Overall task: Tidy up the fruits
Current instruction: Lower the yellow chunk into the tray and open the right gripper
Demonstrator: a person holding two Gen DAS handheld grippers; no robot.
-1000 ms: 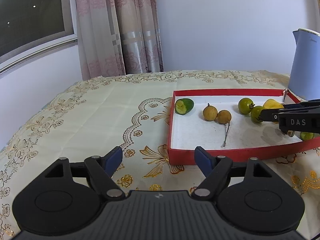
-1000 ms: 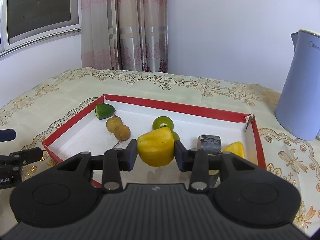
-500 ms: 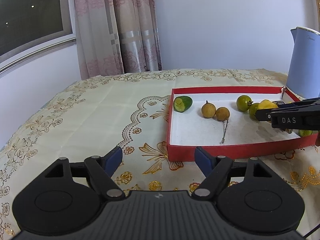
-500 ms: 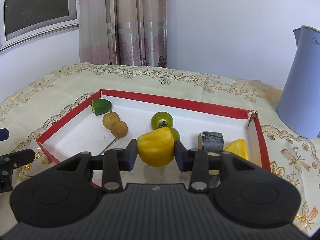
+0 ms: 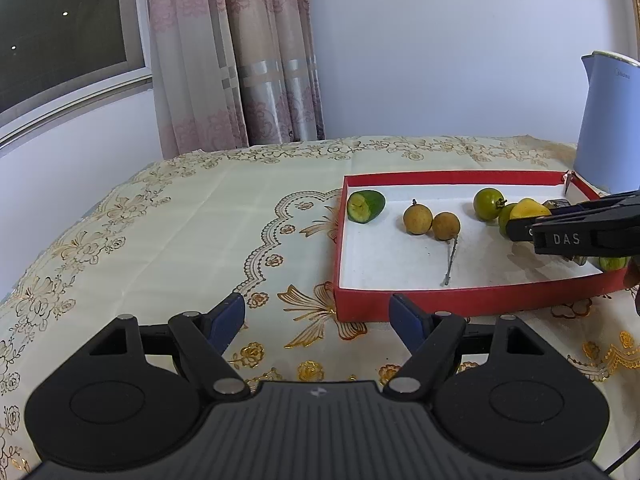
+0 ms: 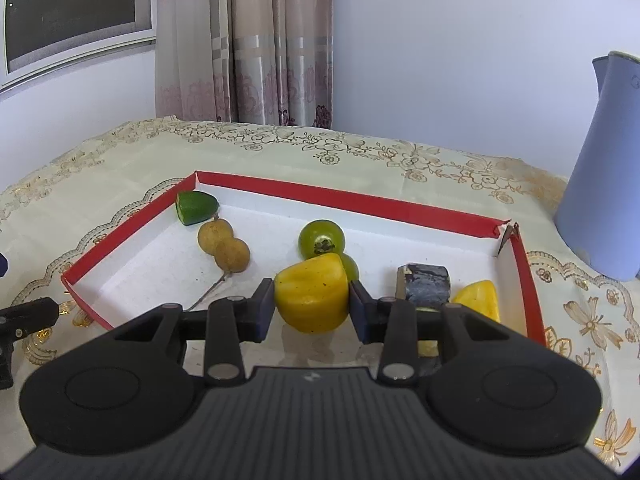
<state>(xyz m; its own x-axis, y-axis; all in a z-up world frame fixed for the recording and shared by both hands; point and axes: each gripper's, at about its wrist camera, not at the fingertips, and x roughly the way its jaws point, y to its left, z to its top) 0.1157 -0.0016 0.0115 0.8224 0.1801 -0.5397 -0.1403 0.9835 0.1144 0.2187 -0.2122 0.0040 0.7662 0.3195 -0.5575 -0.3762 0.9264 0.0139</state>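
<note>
Right wrist view shows the right gripper (image 6: 312, 309) clamping a soft-looking yellow fruit chunk (image 6: 311, 298) by its flanks above the red-rimmed shallow tray (image 6: 344, 199); left gripper (image 5: 318, 319) gapes empty beside it

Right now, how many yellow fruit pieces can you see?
2. One yellow piece is clamped in the right tool over the red tray; the other yellow piece lies in the tray's right end. The tool may hide more.
</note>
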